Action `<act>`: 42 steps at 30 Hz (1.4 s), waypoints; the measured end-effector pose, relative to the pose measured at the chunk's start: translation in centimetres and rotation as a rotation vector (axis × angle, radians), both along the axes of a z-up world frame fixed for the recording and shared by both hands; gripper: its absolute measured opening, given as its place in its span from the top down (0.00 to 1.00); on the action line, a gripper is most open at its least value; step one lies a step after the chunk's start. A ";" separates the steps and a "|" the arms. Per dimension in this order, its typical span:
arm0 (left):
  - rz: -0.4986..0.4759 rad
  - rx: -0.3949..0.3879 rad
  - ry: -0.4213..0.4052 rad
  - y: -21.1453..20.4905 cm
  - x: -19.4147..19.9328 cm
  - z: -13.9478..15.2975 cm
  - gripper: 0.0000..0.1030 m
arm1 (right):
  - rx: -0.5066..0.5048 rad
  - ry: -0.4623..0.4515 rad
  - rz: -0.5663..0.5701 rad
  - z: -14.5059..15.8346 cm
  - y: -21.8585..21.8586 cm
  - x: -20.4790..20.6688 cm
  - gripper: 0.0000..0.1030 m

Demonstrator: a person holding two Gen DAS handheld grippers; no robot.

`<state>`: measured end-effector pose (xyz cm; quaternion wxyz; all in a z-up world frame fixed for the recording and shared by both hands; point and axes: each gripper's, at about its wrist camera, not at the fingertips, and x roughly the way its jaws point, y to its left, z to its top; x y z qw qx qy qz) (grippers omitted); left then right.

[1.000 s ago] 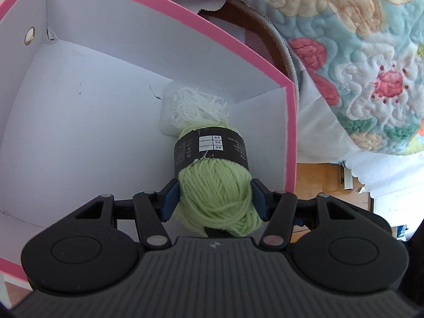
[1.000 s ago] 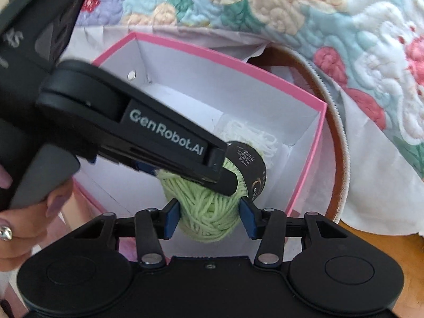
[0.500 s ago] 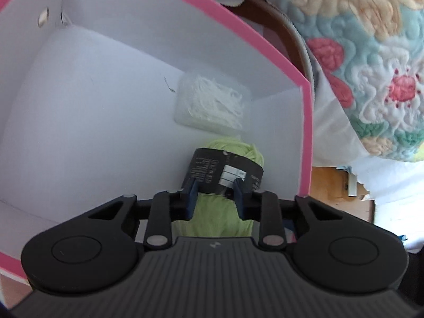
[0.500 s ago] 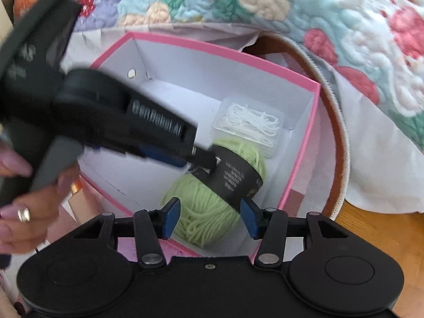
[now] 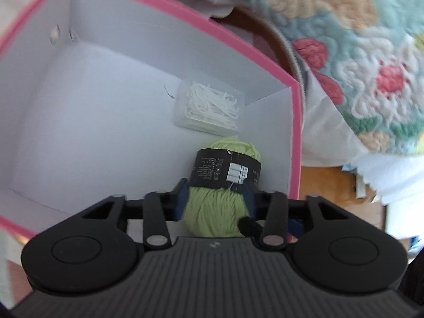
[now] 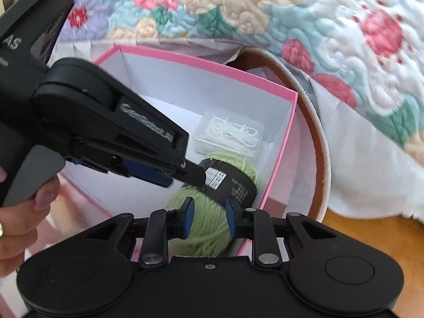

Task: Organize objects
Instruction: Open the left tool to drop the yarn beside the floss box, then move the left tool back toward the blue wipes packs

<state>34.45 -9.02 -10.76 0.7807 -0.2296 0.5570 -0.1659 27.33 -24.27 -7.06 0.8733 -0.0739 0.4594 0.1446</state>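
A light green yarn ball [image 5: 217,212] with a black paper band lies in the near right corner of the pink-rimmed white box [image 5: 185,16]. It also shows in the right wrist view [image 6: 212,206]. A clear case of white pieces [image 5: 209,110] lies beyond it in the box's far right corner, also visible in the right wrist view [image 6: 229,135]. My left gripper [image 5: 216,198] is open, its blue pads standing on either side of the yarn, above it. My right gripper [image 6: 208,218] is open and empty, held over the box's near edge above the yarn.
A flowered quilt [image 6: 265,8] hangs behind and to the right of the box [image 6: 212,61]. A round brown tray rim [image 6: 318,143] lies under the box at the right. Wooden floor [image 5: 331,188] shows to the right. The person's hand [image 6: 39,193] holds the left gripper.
The left gripper let go of the yarn, which now lies in the box. Its jaws narrowed half a second ago and have opened wider again. The right gripper drew back a little.
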 end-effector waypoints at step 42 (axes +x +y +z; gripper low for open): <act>-0.168 0.365 -0.155 8.8 -24.6 21.2 0.23 | 0.125 -0.027 0.215 18.1 3.8 -20.9 0.12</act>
